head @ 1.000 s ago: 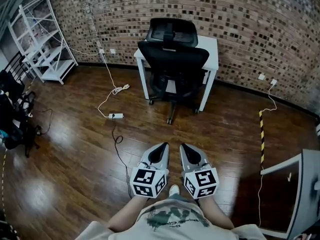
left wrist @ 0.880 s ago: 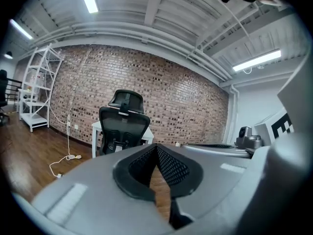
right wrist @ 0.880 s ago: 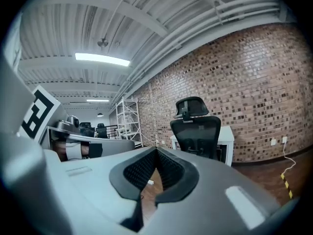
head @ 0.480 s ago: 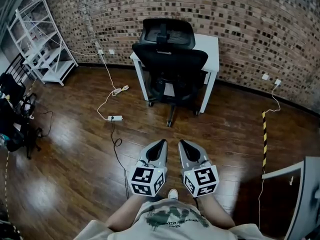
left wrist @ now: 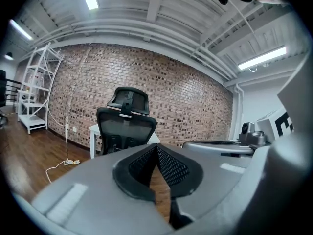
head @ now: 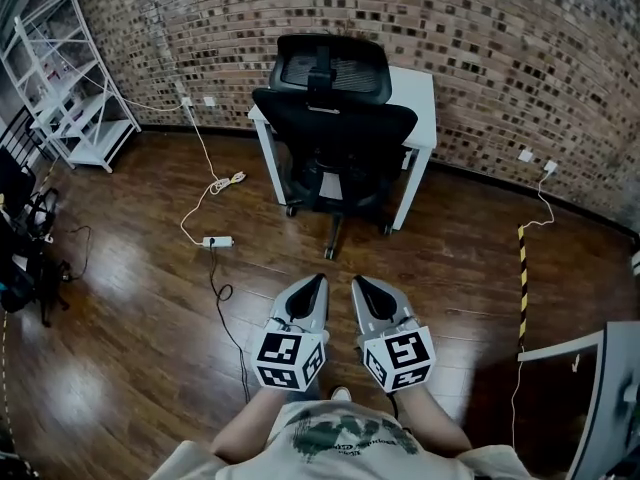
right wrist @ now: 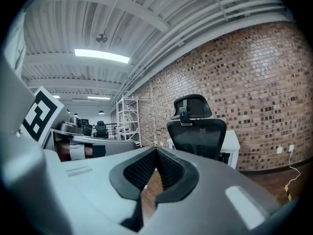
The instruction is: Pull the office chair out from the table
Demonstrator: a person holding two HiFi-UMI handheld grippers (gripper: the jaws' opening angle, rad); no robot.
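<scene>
A black office chair with a mesh back and headrest stands pushed in at a small white table against the brick wall. The chair's back faces me in the left gripper view, and the chair shows again in the right gripper view. My left gripper and right gripper are side by side over the wooden floor, a good way short of the chair. Both point at it, shut and holding nothing.
A white power strip and its cables trail across the floor left of the chair. A white shelf rack stands at the far left. A yellow-black striped strip and a grey table corner lie to the right.
Both grippers and I have moved forward across the floor, so the chair and table appear closer and larger. The jaws stayed shut.
</scene>
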